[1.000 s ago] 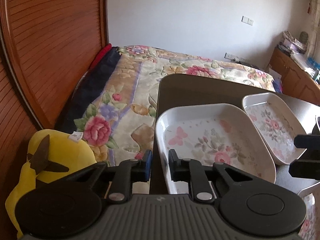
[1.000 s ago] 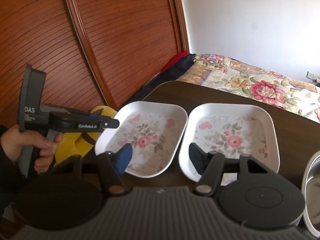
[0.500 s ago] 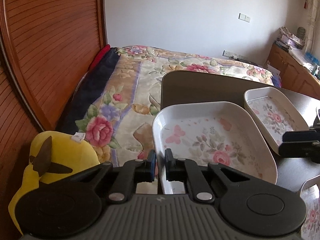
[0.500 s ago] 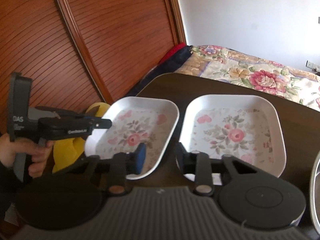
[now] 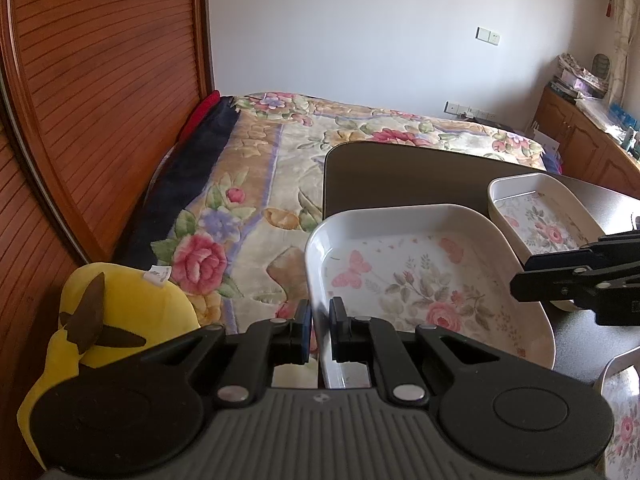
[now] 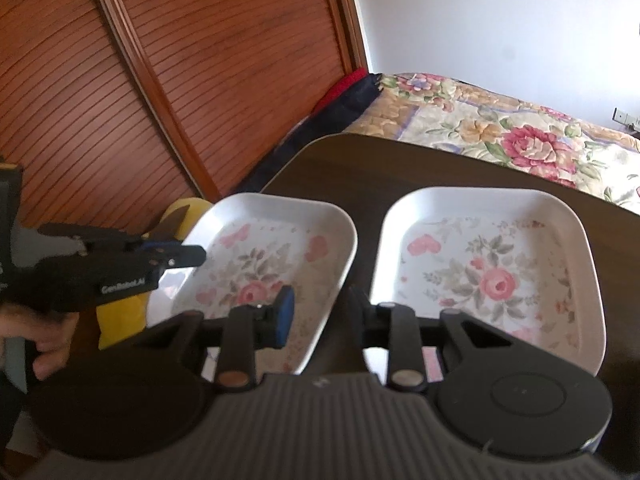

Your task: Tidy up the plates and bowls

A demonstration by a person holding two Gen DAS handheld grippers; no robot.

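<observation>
Two white square floral plates lie side by side on the dark table (image 6: 400, 164). My left gripper (image 5: 319, 330) is shut on the near-left rim of the left plate (image 5: 420, 276); from the right wrist view it (image 6: 188, 256) grips that plate (image 6: 272, 264) at its left edge. My right gripper (image 6: 320, 314) straddles the right rim of the same plate, jaws a little apart, touching nothing clearly. The second plate (image 6: 488, 268) lies right of it, also seen in the left view (image 5: 536, 216). The right gripper's fingers (image 5: 560, 276) enter the left view from the right.
A flowered bed (image 5: 280, 168) lies beyond and left of the table. A yellow plush toy (image 5: 116, 304) sits beside the table's left edge. A wooden louvred wardrobe (image 6: 160, 80) stands on the left. Another floral dish's edge (image 5: 624, 400) shows at near right.
My left gripper closed on the left plate's rim. My right gripper narrowed and shifted left from the second plate to the left plate's right rim.
</observation>
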